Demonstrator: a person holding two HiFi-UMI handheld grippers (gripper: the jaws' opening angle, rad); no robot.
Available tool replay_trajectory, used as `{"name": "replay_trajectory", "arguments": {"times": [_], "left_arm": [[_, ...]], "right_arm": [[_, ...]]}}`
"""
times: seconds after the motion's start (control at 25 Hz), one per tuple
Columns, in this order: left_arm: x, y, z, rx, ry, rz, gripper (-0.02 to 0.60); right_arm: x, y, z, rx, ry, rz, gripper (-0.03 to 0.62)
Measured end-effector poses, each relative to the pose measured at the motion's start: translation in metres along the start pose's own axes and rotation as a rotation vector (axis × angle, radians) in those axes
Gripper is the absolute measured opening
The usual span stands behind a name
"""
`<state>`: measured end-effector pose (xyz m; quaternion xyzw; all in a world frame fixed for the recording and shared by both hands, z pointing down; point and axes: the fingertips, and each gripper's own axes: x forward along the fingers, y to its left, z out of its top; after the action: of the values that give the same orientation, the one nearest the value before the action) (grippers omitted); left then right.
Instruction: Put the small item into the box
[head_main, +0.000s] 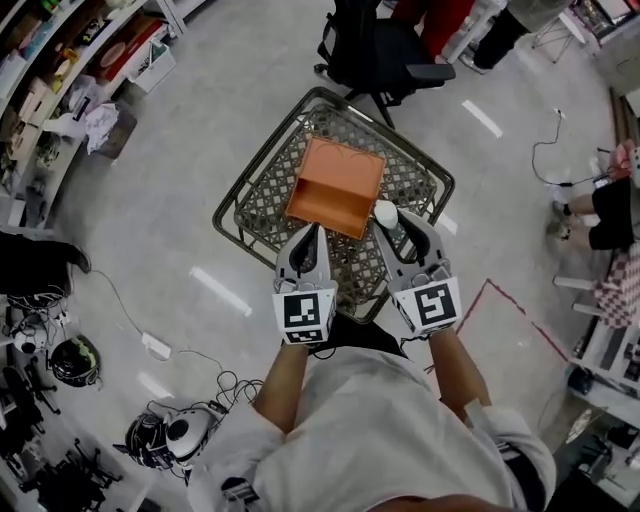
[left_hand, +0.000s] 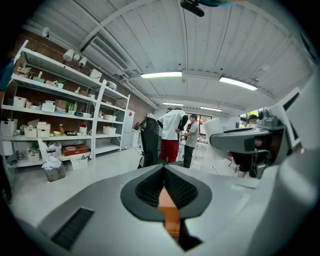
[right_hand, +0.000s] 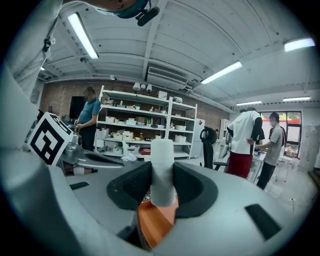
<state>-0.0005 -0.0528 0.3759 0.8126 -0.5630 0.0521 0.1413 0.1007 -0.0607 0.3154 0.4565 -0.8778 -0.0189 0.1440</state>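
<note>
An open orange box (head_main: 335, 185) lies on a wire-mesh table (head_main: 262, 195). My right gripper (head_main: 390, 218) is shut on the small item, a white cylinder (head_main: 385, 213), and holds it upright just off the box's right near corner. In the right gripper view the white cylinder (right_hand: 162, 170) stands between the dark pads, with the orange box (right_hand: 155, 220) below it. My left gripper (head_main: 308, 232) hovers at the box's near edge, its jaws shut with nothing between them. The left gripper view shows a strip of the orange box (left_hand: 170, 212) through the gap under the closed tips.
A black office chair (head_main: 375, 50) stands right behind the table. Shelves (head_main: 60, 70) full of boxes line the left side. Cables and helmets (head_main: 170, 435) lie on the floor at the near left. People stand at the far end, and another person (head_main: 600, 215) is at the right.
</note>
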Motion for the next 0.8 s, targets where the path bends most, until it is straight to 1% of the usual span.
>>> {"name": "replay_trajectory", "arguments": {"times": [0.16, 0.32, 0.52, 0.64, 0.8], "left_arm": [[0.012, 0.028, -0.013, -0.020, 0.029, 0.020, 0.008], [0.018, 0.053, -0.035, -0.057, 0.072, 0.042, 0.008], [0.024, 0.074, -0.053, -0.086, 0.095, 0.053, 0.008], [0.024, 0.085, -0.066, -0.121, 0.114, 0.065, 0.008], [0.033, 0.099, -0.081, -0.149, 0.133, 0.067, 0.008]], "right_arm": [[0.030, 0.005, -0.006, -0.023, 0.036, 0.028, 0.123], [0.054, 0.017, -0.021, -0.025, 0.089, 0.068, 0.123], [0.080, 0.032, -0.048, -0.036, 0.186, 0.117, 0.124], [0.090, 0.042, -0.063, -0.051, 0.243, 0.147, 0.124], [0.111, 0.047, -0.078, -0.064, 0.290, 0.168, 0.124]]}}
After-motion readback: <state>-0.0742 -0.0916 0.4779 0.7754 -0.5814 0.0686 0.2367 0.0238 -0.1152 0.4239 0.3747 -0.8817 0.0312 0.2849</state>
